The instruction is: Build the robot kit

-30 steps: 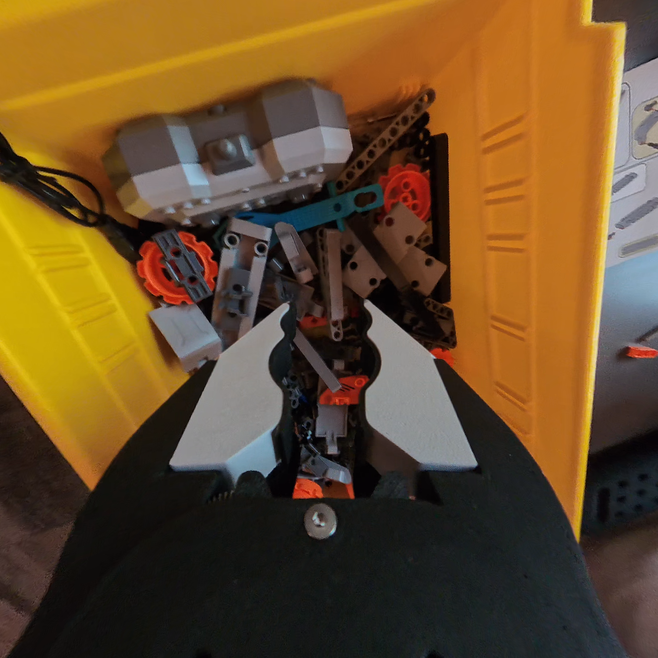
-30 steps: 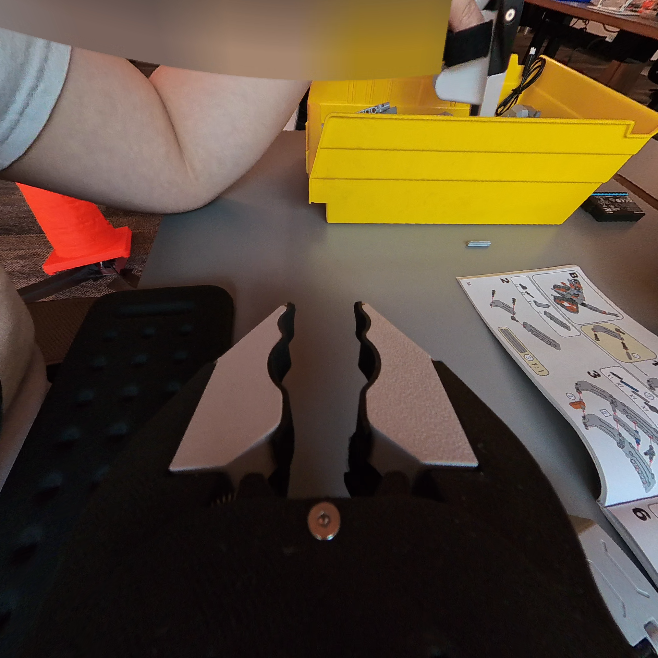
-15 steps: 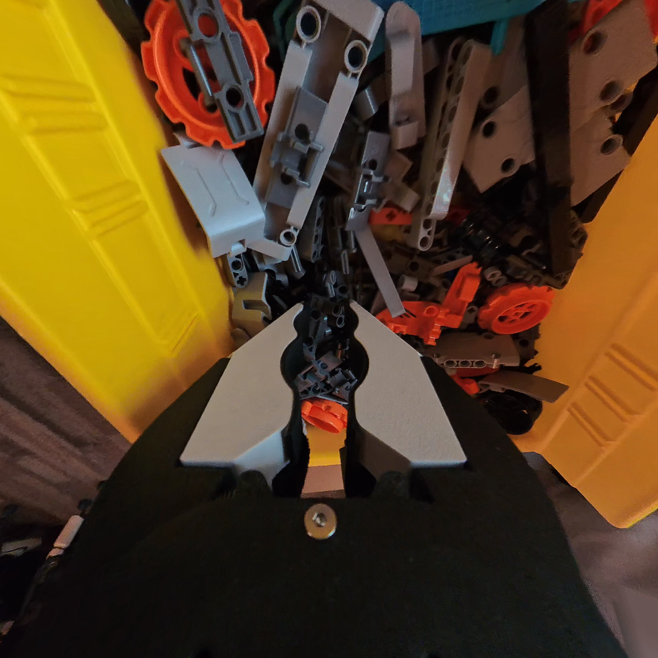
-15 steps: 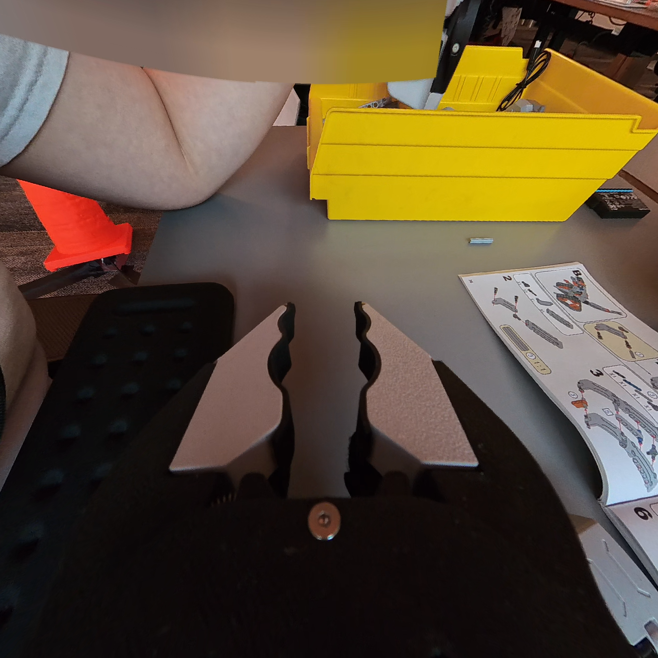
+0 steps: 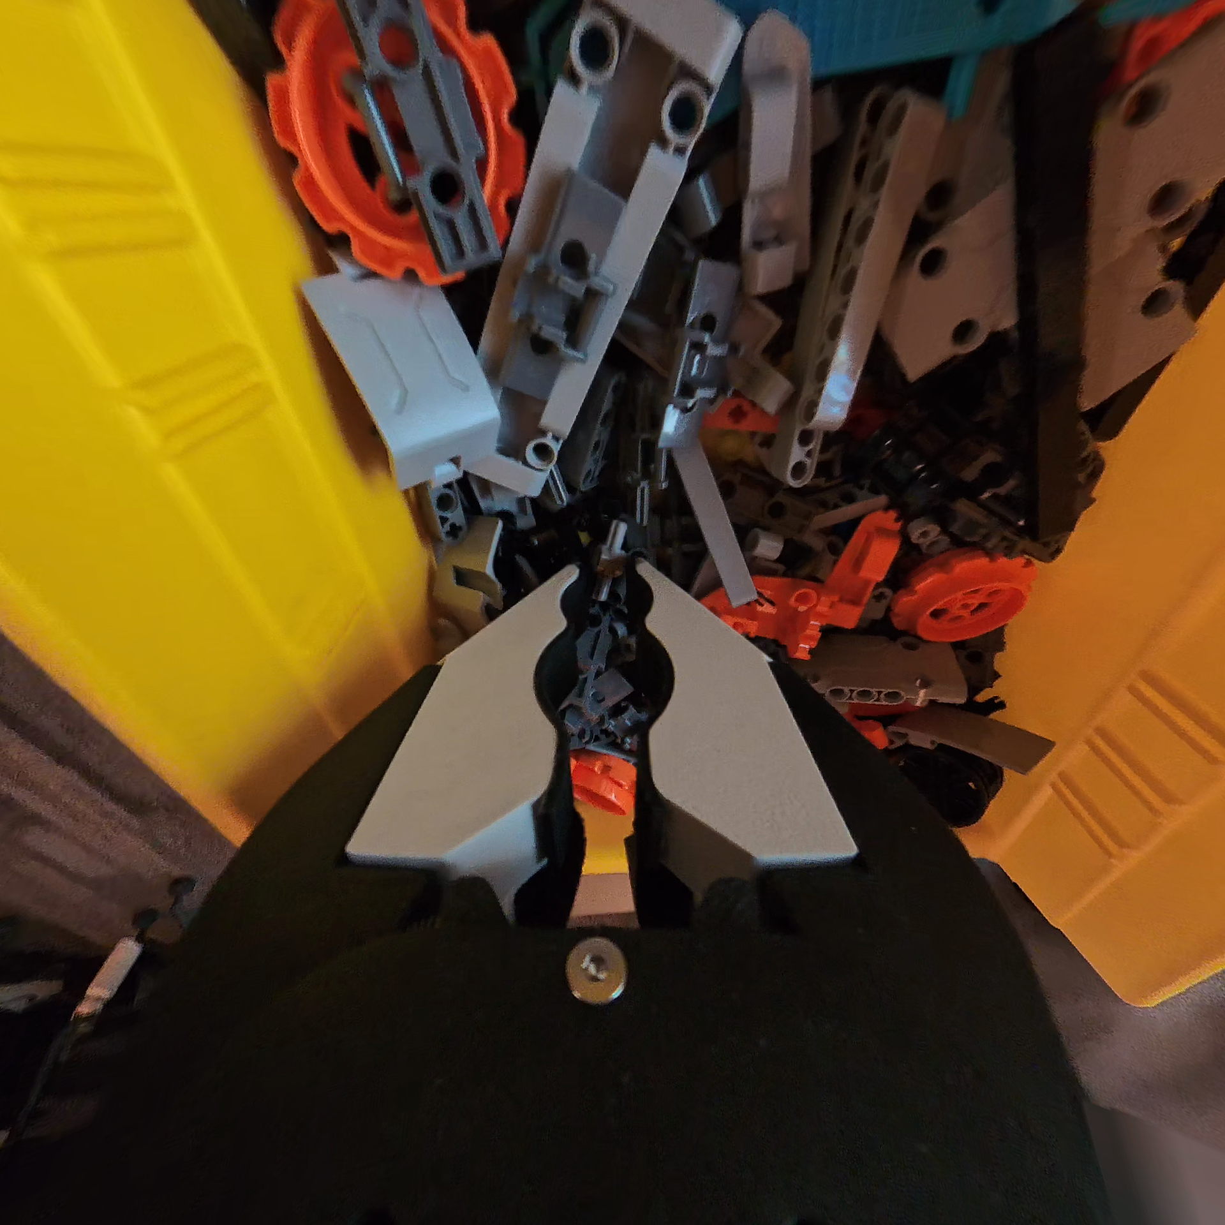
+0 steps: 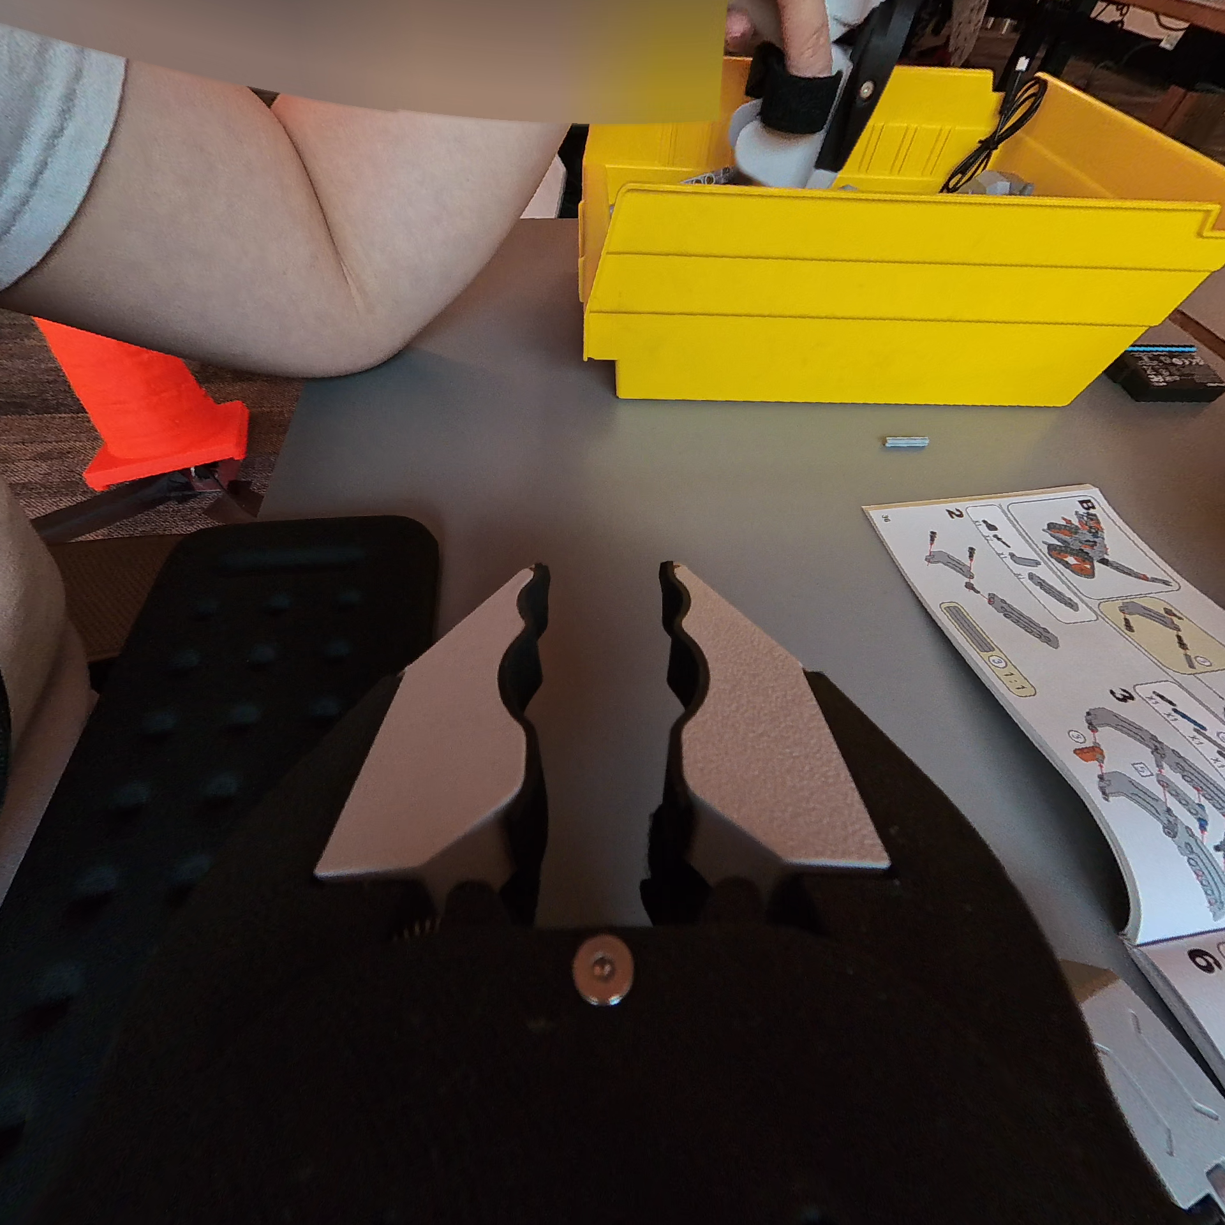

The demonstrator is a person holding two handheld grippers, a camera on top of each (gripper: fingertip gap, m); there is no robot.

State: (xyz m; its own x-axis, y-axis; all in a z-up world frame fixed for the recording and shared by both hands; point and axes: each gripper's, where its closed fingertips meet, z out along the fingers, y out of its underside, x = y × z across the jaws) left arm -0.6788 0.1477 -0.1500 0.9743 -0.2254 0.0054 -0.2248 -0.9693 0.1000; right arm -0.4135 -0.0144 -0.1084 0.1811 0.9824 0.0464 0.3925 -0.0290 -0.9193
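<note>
My left gripper [image 5: 610, 565] is down inside the yellow bin [image 5: 166, 398], over a heap of grey, black and orange building parts. Its jaws are nearly together on a small grey peg [image 5: 615, 538] at the tips. An orange toothed wheel [image 5: 331, 152], a light grey panel [image 5: 404, 384] and an orange hub [image 5: 961, 603] lie around it. My right gripper [image 6: 603, 570] is open and empty, low over the grey table [image 6: 530, 464]. The bin [image 6: 862, 298] stands beyond it, with the left gripper [image 6: 795, 152] reaching in.
An open instruction booklet [image 6: 1094, 663] lies at the right. A small light blue pin [image 6: 906, 442] lies in front of the bin. A black perforated pad [image 6: 265, 630] is at the left, a black box [image 6: 1166, 374] far right. A person's arm [image 6: 265, 232] crosses over the table; an orange cone [image 6: 152, 411] stands on the floor. My hands' fingertips stand some 30 centimetres from each other. Measured from the fingertips, the orange toothed wheel [image 5: 331, 152] is 10 centimetres or so from the left gripper and 40 centimetres from the right.
My left gripper has dropped deeper into the bin, toward its near end, and its jaws have narrowed onto the small peg. The right gripper has stayed still and open.
</note>
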